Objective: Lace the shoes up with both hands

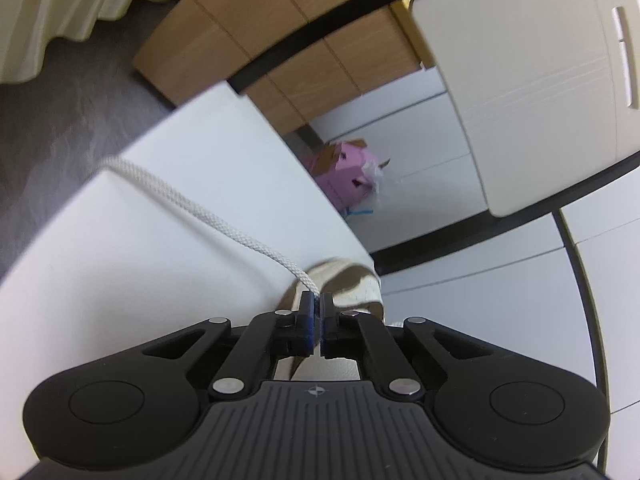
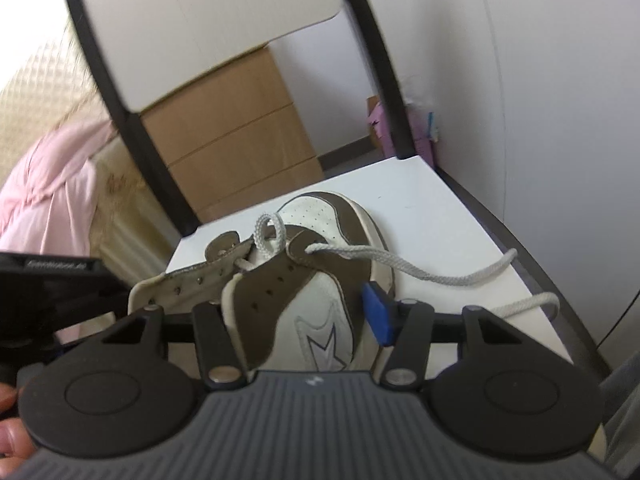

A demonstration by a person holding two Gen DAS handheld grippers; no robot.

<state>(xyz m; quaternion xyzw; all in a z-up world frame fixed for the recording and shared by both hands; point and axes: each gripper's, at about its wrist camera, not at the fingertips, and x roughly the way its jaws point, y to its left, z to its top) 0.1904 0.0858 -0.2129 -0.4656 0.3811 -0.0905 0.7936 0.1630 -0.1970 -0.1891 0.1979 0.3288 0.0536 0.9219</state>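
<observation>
**Lace pinched, shoe on the chair seat**

Left gripper (image 1: 319, 312) clamping tight on the white lace (image 1: 224, 224). Right gripper (image 2: 296, 320) hanging part-open, straddling the brown-and-white shoe (image 2: 320, 264) without pressing it. Shoe lying on the white chair seat (image 2: 440, 216), lace ends trailing rightward.

The shoe (image 2: 320, 264) is white and brown, with rows of small punched dots on its white toe and a white star outlined in pale violet on its side; its lace (image 2: 404, 266) is a pale grey-white braid. It lies on a white chair seat (image 2: 460, 208) with a black frame (image 2: 136, 120). The black gripper (image 2: 296, 316) has blue pads (image 2: 376, 312), and behind stand a tan wooden drawer unit (image 2: 236, 140) and a pink box (image 1: 348, 176).
</observation>
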